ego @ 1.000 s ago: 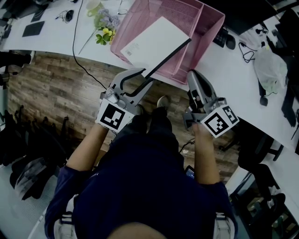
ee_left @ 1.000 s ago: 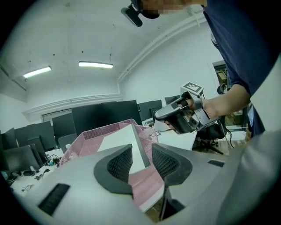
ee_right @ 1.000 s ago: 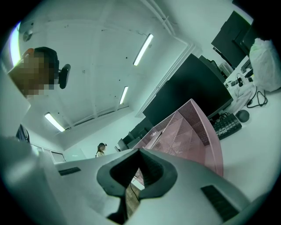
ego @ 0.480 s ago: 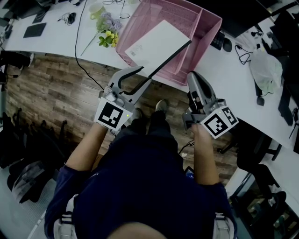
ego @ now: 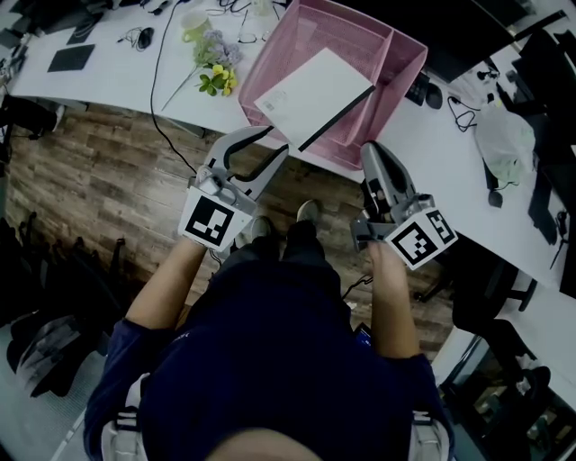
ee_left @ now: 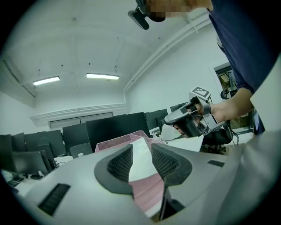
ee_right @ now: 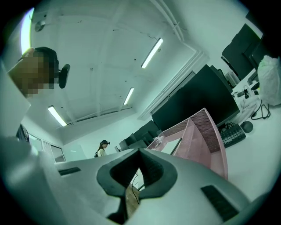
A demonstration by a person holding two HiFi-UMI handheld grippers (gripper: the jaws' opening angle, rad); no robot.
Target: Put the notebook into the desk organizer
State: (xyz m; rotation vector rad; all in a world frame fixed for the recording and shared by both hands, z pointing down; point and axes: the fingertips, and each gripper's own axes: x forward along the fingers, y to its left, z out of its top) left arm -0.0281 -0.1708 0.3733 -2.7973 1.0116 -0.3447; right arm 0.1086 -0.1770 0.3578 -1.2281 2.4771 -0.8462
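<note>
The notebook (ego: 315, 90), white with a black edge, leans tilted inside the pink mesh desk organizer (ego: 396, 67) on the white desk. Its lower corner sticks out over the organizer's near rim. My left gripper (ego: 277, 144) is open just short of that corner, holding nothing. In the left gripper view the notebook (ee_left: 141, 160) shows through the gap between the pads, with the organizer (ee_left: 114, 143) behind it. My right gripper (ego: 371, 155) is shut and empty, near the organizer's right front corner. The right gripper view shows the organizer (ee_right: 206, 140) and the notebook (ee_right: 171, 145) ahead.
Flowers (ego: 211, 67), a cup (ego: 193, 22) and a black cable (ego: 162, 90) lie left of the organizer. A keyboard and mouse (ego: 423, 85) and a plastic bag (ego: 504, 149) sit to its right. Wooden floor lies below the desk edge. A person (ee_right: 102, 148) stands far off.
The notebook's lower corner lay at the left jaws a second ago; now a small gap separates them. The right gripper has barely moved.
</note>
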